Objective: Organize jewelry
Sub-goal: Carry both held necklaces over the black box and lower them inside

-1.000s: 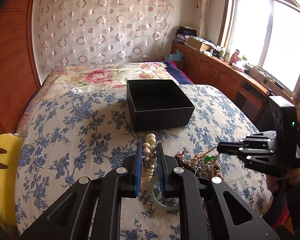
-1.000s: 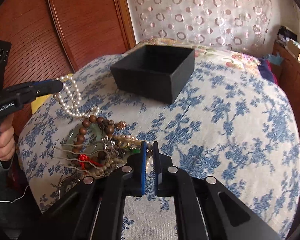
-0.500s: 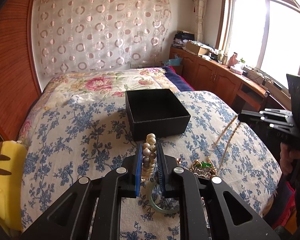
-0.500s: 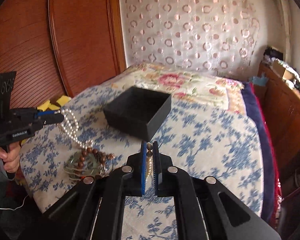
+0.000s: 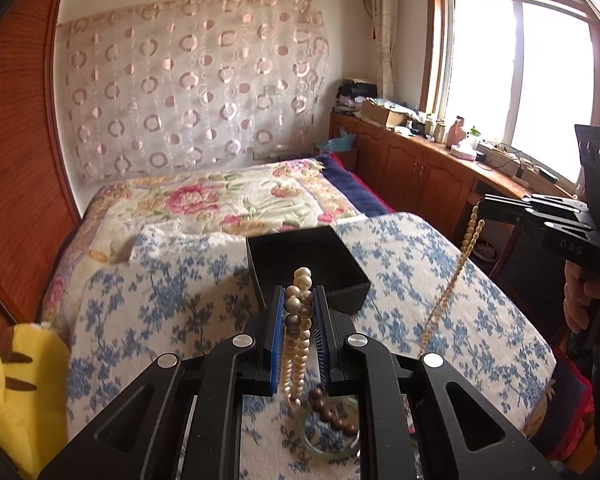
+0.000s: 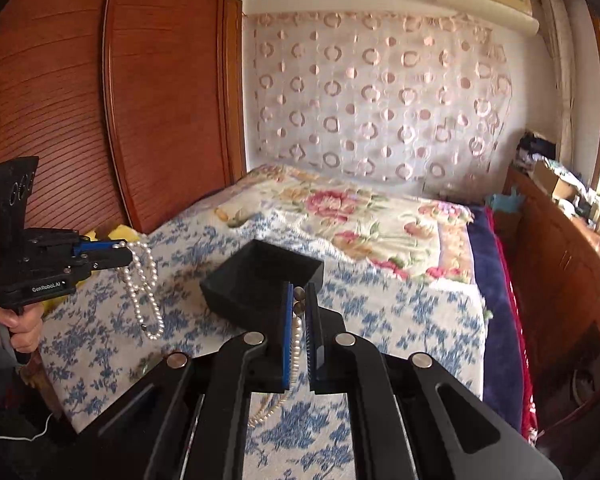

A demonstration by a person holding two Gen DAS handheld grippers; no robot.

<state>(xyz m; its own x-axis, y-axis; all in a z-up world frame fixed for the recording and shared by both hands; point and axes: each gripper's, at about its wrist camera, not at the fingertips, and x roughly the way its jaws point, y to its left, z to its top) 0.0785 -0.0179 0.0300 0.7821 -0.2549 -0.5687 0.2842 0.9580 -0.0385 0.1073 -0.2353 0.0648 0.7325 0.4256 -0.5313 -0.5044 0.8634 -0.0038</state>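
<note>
Both grippers raised since earlier; strands now hang off the bed (image 5: 148,304).
Left gripper (image 5: 299,300) clenches pearls (image 5: 296,320); right gripper (image 6: 298,300) clenches beads (image 6: 296,344), near box (image 5: 304,258).

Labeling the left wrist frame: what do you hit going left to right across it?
Yellow plush toy → left claw shut on the pearl necklace → thin bead strand → right claw gripping that strand's top end.

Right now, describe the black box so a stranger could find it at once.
Start at the bed, on its blue-flowered blanket. In the middle sits the black box, square, open-topped and lidless. Nothing else on the bed is dark and rigid; the white pearl necklace and the cream bead strand hang from jaws.
</note>
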